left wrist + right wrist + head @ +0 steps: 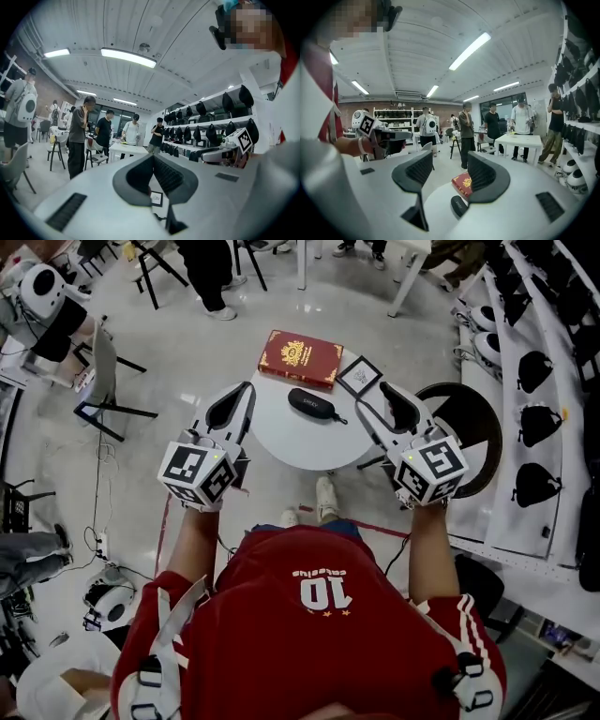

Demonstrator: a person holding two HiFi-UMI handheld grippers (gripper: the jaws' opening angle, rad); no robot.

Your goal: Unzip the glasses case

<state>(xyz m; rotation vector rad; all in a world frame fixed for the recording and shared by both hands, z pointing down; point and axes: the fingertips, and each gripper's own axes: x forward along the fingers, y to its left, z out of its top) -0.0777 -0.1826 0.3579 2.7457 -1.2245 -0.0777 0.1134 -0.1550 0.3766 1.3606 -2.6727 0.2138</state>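
A black zipped glasses case (312,404) lies on a small round white table (300,446), between a red book (300,358) and the person. In the right gripper view the glasses case (459,205) sits low, just under the right jaw, with the red book (463,183) behind it. My left gripper (242,396) hovers at the table's left edge, shut and empty; its pads meet in the left gripper view (153,159). My right gripper (375,399) stands open at the table's right edge, short of the case, and nothing is between its fingers (450,164).
A small black-framed card (358,376) lies at the table's back right. A dark round seat (473,427) stands right of the table and a folding chair (103,381) to the left. Shelves of black gear (534,381) line the right wall. Several people stand farther back.
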